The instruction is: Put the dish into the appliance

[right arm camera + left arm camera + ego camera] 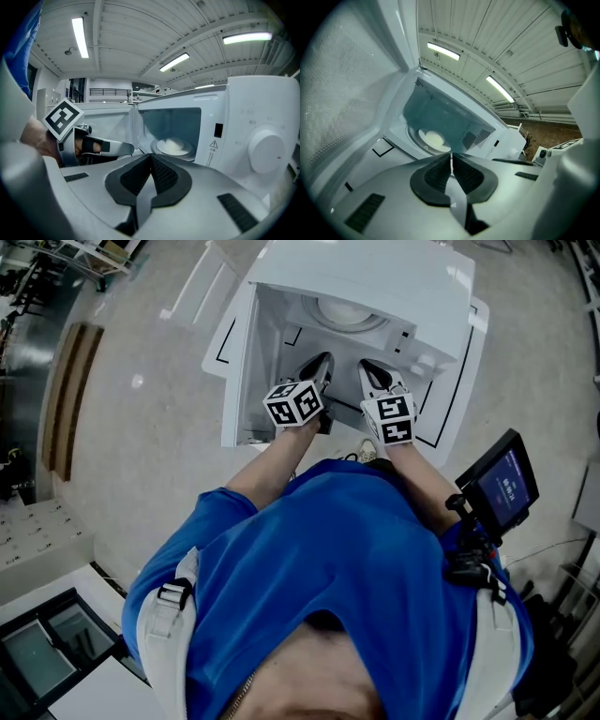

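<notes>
A white microwave (375, 277) stands with its door (230, 362) swung open to the left. A white dish (349, 313) rests on the turntable inside the cavity, also seen as the dish (434, 138) and the dish (173, 146). My left gripper (319, 367) and right gripper (373, 374) hover side by side just in front of the opening. In its own view the left gripper (451, 157) is shut, pads together, nothing between them. The right gripper (151, 157) is likewise shut and empty. Both sit apart from the dish.
The open door (347, 93) stands close on the left of the left gripper. The microwave's control panel with a round knob (266, 151) is to the right of the cavity. A dark screen on a stand (502, 484) is at the right. A wooden bench (70, 399) lies far left.
</notes>
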A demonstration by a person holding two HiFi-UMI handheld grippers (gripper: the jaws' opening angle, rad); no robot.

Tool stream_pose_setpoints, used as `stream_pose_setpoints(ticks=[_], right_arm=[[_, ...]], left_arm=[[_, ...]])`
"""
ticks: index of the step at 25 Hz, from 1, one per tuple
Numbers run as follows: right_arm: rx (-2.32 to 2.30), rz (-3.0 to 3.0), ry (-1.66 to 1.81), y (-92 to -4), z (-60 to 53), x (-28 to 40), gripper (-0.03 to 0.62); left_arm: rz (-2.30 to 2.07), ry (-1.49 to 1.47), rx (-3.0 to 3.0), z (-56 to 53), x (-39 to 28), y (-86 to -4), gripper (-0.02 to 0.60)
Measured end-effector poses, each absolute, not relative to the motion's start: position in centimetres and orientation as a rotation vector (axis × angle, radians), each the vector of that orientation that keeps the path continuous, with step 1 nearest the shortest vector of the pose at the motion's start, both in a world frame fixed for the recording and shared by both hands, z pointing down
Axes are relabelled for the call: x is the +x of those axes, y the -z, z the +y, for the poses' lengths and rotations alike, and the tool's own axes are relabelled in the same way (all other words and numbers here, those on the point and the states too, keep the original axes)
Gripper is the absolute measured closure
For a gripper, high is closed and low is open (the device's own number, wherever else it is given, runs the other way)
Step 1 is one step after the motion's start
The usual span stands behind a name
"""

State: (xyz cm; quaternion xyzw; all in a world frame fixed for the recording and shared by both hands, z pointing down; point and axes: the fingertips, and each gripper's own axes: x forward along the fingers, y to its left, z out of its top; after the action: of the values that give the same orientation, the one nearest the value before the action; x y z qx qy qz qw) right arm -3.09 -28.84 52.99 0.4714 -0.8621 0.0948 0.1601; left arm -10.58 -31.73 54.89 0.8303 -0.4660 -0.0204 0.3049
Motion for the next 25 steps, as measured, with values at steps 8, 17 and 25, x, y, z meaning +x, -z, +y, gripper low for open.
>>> stream_pose_setpoints(ticks=[8,17,25], right_arm=[[1.428,-2.466,-0.301,-51.4,-28.9,-1.8,0.591],[1.482,-2.459,-0.303,-50.7,-29.5,-0.8,0.592],[1.501,-2.455,-0.288,-50.4,-29.7,-0.1,0.591]], left_arm=[[-1.207,0.059,2.293,-30.9,-10.7,-51.9,0.561],[-1.176,0.055,2.315,-31.1,-10.0,-51.5,0.575],[-1.143,0.054,2.338,-31.5,-8.8,-51.3,0.575]])
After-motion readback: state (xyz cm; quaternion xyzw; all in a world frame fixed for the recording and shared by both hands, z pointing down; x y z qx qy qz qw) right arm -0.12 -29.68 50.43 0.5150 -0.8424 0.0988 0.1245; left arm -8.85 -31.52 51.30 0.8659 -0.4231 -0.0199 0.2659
